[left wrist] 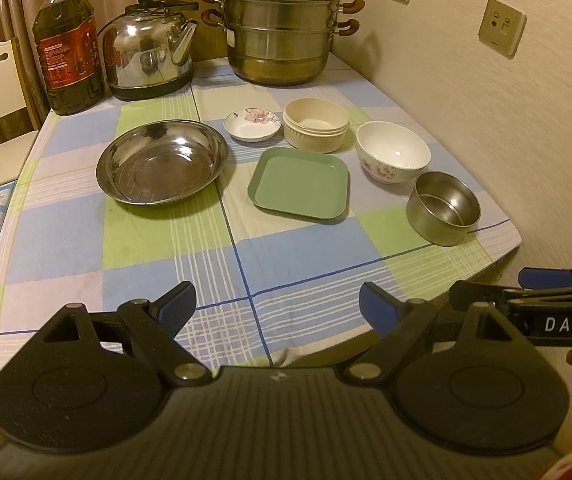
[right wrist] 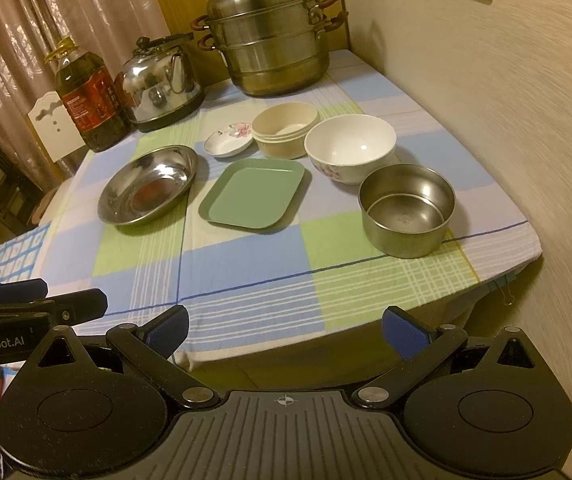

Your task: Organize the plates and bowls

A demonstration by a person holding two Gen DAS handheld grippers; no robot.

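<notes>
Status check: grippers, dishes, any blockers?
Left gripper open, empty; right gripper open, empty, both short of the table. Steel bowl, green plate, steel dish unstacked. Nothing in the way.

Dim, warm yellow indoor light from above, both views. Strong fisheye bend: table edge [left wrist: 486, 240] curves, dark vignette in the frame corners. Wall [left wrist: 526, 140] at right smeared with streaky blur in both views. Specular glare on kettle [left wrist: 145, 52], steamer pot [right wrist: 269, 36] and steel basin [left wrist: 161, 162]; small highlight in white bowl [right wrist: 350, 146]. Soft shadows under green tray [right wrist: 253, 194]. Mild noise, centre reasonably sharp.
</notes>
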